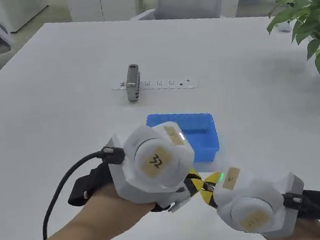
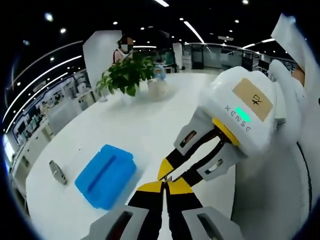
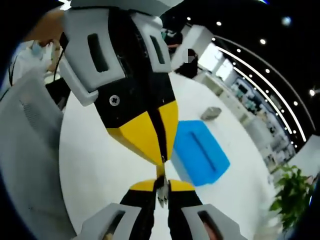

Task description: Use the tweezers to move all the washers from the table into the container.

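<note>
Over bench, just short of blue container: left gripper jaws together, tip-to-tip w/ right gripper clamped on thin metal piece, prob. tweezers.

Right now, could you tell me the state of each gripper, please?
Left gripper: shut; contents cannot be told.
Right gripper: shut on a thin metal piece, probably tweezers.

The left claw and right claw meet tip to tip; the container sits on the counter just beyond them.
</note>
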Demonstrator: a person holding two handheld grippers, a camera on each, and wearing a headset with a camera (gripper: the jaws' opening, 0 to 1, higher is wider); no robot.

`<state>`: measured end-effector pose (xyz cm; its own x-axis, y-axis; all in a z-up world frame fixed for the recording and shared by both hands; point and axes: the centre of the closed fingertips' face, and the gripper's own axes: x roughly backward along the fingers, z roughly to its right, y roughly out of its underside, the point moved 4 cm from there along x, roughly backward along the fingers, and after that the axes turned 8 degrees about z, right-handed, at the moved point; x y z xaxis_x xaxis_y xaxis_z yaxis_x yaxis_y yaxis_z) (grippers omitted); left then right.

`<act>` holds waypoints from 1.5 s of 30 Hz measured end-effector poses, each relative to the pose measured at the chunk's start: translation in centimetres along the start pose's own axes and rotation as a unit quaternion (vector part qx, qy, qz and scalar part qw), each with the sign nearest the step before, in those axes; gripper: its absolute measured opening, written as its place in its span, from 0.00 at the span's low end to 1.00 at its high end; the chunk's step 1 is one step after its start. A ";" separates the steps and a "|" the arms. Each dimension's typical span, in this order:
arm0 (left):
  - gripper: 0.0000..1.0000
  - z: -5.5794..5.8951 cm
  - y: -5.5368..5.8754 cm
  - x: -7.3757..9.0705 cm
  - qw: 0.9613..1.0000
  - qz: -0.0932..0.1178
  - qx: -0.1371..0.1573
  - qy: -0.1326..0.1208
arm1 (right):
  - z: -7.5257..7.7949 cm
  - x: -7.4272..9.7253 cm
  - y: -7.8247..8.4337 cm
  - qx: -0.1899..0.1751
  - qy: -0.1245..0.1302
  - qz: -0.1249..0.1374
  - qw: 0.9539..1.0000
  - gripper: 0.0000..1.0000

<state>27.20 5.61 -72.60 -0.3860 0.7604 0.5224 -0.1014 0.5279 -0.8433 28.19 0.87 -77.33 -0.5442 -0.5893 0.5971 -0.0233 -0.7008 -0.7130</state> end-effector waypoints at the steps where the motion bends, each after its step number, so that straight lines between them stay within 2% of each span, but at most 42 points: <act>1: 0.00 0.0 0.2 -0.2 1.000 -0.002 -0.006 0.004 | -0.1 -0.1 0.2 -0.015 -0.001 0.001 1.000 0.05; 3: 0.00 0.2 0.6 -0.6 0.999 -0.009 -0.048 0.021 | -0.1 -0.2 0.8 -0.031 0.001 0.001 1.000 0.05; 7: 0.00 -0.3 1.8 -1.2 0.999 -0.015 -0.040 0.023 | 0.1 0.2 0.9 -0.048 0.003 0.007 0.999 0.08; 11: 0.00 -1.2 2.9 -1.0 0.998 -0.028 -0.041 0.027 | 0.1 1.5 0.6 -0.086 0.008 0.022 0.996 0.11; 15: 0.00 -1.8 4.2 -0.7 0.996 -0.052 -0.056 0.038 | 0.3 3.7 0.3 -0.155 0.017 0.050 0.986 0.15; 17: 0.00 -2.1 5.0 -0.7 0.995 -0.068 -0.059 0.046 | 0.4 4.8 0.1 -0.191 0.029 0.069 0.979 0.17; 20: 0.00 -2.4 6.2 -1.0 0.992 -0.091 -0.069 0.056 | 0.4 7.0 -0.5 -0.250 0.041 0.091 0.963 0.23; 21: 0.00 -2.5 6.5 -1.1 0.991 -0.097 -0.070 0.059 | 0.4 7.4 -0.5 -0.259 0.048 0.094 0.960 0.24; 25: 0.00 -2.6 8.0 -1.8 0.987 -0.122 -0.078 0.072 | 0.3 8.9 0.1 -0.276 0.070 0.097 0.954 0.28; 27: 0.00 -2.6 8.7 -2.0 0.982 -0.139 -0.094 0.089 | 0.1 9.5 0.6 -0.282 0.080 0.095 0.951 0.28; 31: 0.00 -2.7 9.6 -2.4 0.977 -0.157 -0.100 0.107 | -0.1 10.3 1.5 -0.291 0.091 0.091 0.948 0.31; 34: 0.00 -2.9 10.3 -2.5 0.970 -0.179 -0.117 0.114 | -0.2 10.9 2.2 -0.294 0.101 0.083 0.947 0.31; 35: 0.00 -2.9 10.4 -2.5 0.969 -0.183 -0.117 0.115 | -0.1 11.1 2.4 -0.295 0.106 0.082 0.946 0.31; 39: 0.00 -3.0 10.6 -2.5 0.967 -0.192 -0.120 0.118 | 0.0 11.7 3.0 -0.313 0.117 0.084 0.939 0.32; 42: 0.00 -2.9 10.8 -2.5 0.966 -0.200 -0.113 0.118 | 0.0 12.0 3.2 -0.313 0.124 0.083 0.938 0.31; 45: 0.00 -2.4 11.3 -2.4 0.963 -0.209 -0.120 0.123 | -0.1 12.2 3.5 -0.311 0.131 0.082 0.938 0.31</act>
<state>29.20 10.69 -83.09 -0.1264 0.5137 0.8486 0.0251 0.8569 -0.5149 21.38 -8.75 -72.54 -0.7691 -0.4921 0.4079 -0.3616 -0.1911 -0.9125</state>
